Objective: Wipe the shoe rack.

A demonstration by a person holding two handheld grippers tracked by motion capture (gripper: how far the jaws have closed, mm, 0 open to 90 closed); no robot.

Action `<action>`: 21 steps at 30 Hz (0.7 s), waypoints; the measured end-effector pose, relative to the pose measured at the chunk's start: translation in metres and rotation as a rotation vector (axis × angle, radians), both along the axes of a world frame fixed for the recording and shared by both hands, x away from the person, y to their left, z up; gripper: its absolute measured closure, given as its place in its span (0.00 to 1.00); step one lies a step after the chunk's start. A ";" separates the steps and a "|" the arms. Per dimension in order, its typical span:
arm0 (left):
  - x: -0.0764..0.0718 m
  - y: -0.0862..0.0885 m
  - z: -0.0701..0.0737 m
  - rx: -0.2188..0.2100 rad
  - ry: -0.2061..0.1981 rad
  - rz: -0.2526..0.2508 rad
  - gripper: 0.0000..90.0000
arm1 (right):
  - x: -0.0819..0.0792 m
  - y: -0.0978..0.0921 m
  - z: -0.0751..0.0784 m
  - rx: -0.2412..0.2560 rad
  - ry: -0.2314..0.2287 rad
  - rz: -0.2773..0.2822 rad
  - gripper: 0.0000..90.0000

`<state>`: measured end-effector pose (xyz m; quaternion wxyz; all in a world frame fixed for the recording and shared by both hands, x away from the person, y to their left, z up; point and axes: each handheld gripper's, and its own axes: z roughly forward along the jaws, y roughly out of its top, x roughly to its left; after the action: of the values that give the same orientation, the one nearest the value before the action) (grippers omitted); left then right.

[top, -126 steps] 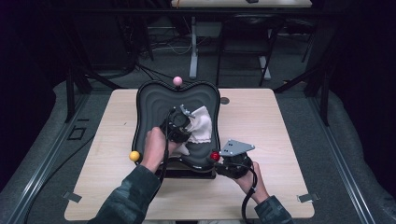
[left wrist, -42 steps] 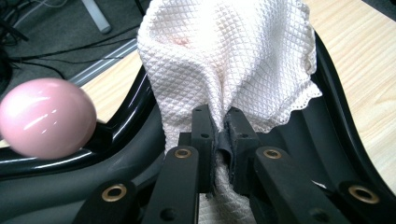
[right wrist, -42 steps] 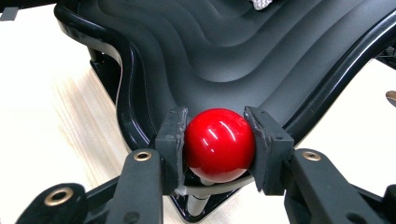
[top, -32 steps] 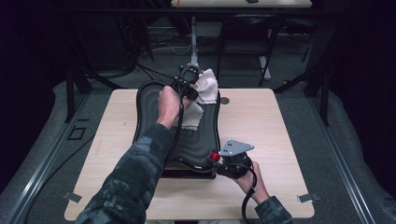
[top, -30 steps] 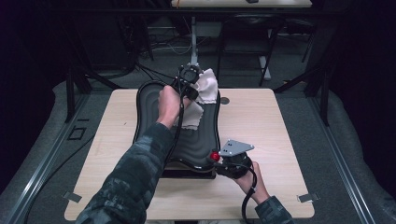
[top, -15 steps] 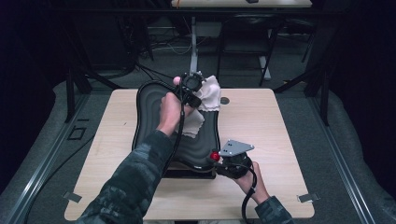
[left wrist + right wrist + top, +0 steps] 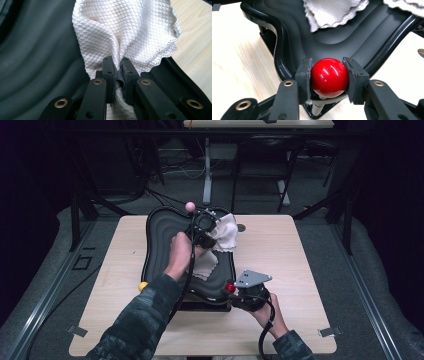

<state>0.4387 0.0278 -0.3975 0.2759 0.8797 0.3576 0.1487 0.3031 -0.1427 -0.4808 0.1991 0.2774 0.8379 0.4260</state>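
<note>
The left gripper (image 7: pixel 117 72) pinches the white cloth (image 7: pixel 125 32) at the black tray's (image 7: pixel 165 235) far edge; the right gripper (image 7: pixel 329 75) clamps the red knob (image 7: pixel 329 77). Wiping well needs steady pressure and a braced tray.

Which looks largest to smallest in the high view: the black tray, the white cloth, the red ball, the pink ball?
1. black tray
2. white cloth, pinched by the left gripper
3. and 4. red ball, clamped by the right gripper, and pink ball: these look alike in size, so no ranking.
</note>
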 end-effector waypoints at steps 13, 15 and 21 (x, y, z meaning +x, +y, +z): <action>-0.033 0.005 -0.019 -0.004 0.011 -0.059 0.93 | 0.000 0.000 0.000 0.000 -0.002 -0.001 0.67; -0.038 0.005 -0.022 -0.009 0.011 -0.065 0.93 | 0.000 0.000 0.000 0.000 -0.001 -0.001 0.67; -0.051 0.006 -0.031 -0.026 0.023 -0.083 0.93 | 0.000 0.000 0.000 0.001 -0.003 -0.002 0.67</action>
<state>0.3874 0.0340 -0.4280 0.2891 0.8917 0.3260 0.1222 0.3030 -0.1425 -0.4811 0.2003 0.2777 0.8371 0.4267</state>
